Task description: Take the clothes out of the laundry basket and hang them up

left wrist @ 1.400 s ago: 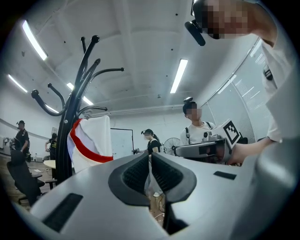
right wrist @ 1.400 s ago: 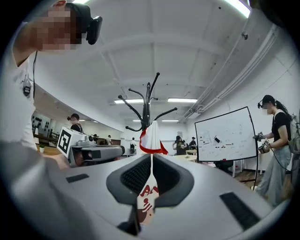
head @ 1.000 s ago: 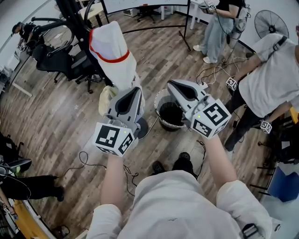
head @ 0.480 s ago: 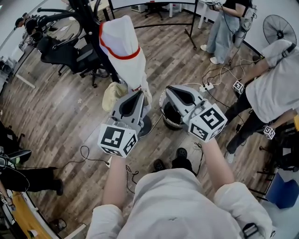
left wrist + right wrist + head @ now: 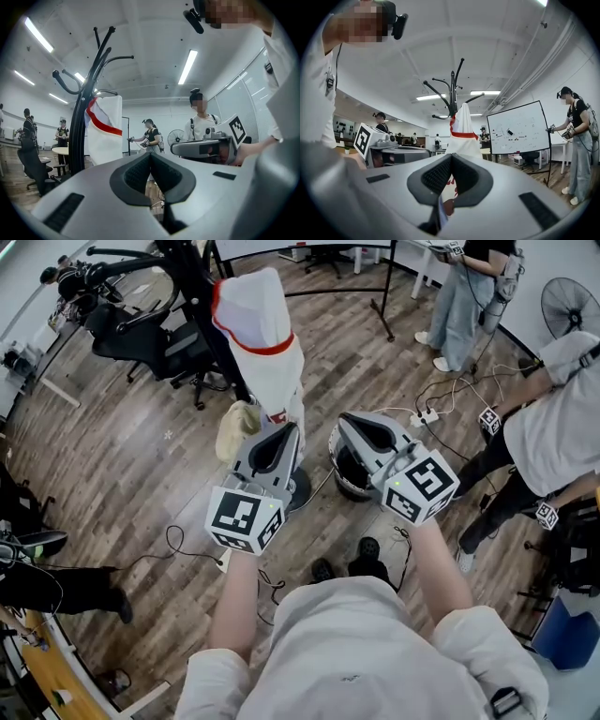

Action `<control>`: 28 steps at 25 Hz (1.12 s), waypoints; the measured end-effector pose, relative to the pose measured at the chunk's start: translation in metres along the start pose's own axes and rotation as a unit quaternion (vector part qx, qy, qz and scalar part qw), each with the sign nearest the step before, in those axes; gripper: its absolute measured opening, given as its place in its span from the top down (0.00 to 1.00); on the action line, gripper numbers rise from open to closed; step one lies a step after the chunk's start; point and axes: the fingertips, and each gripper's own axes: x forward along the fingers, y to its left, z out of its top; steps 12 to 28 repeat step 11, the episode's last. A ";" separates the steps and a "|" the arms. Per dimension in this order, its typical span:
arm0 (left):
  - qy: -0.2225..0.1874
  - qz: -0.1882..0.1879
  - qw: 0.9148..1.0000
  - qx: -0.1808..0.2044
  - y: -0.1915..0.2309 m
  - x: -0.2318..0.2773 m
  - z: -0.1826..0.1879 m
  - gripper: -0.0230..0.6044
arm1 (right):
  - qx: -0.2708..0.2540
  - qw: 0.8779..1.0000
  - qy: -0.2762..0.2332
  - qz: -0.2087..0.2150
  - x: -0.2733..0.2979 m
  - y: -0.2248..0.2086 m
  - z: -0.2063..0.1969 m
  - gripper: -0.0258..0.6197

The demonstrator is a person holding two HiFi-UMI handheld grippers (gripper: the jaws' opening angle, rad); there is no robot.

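Your left gripper [image 5: 150,155] and right gripper [image 5: 451,156], above the laundry basket [image 5: 349,491], are both closed and empty. Expect light, limp clothes; pinch a bunched fold.

The wooden floor [image 5: 122,456] carries a round dark basket [image 5: 349,493], and just beside it stands the base of a coat stand [image 5: 302,489]. Loose cables [image 5: 178,549] and a white power strip [image 5: 427,415] lie on the boards. An office chair [image 5: 141,334] stands well apart from them.

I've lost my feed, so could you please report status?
Left gripper, right gripper shut, empty. White garment hangs on coat rack. Basket below, path open.
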 end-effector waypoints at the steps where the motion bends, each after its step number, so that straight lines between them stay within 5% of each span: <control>1: 0.000 0.000 1.000 0.000 0.000 0.000 0.000 0.93 | -0.002 1.000 0.001 0.000 0.000 0.000 0.000 0.95; 28: 0.000 0.006 1.000 -0.005 -0.003 0.001 -0.003 0.93 | -0.006 1.000 0.003 -0.011 -0.008 -0.005 -0.001 0.96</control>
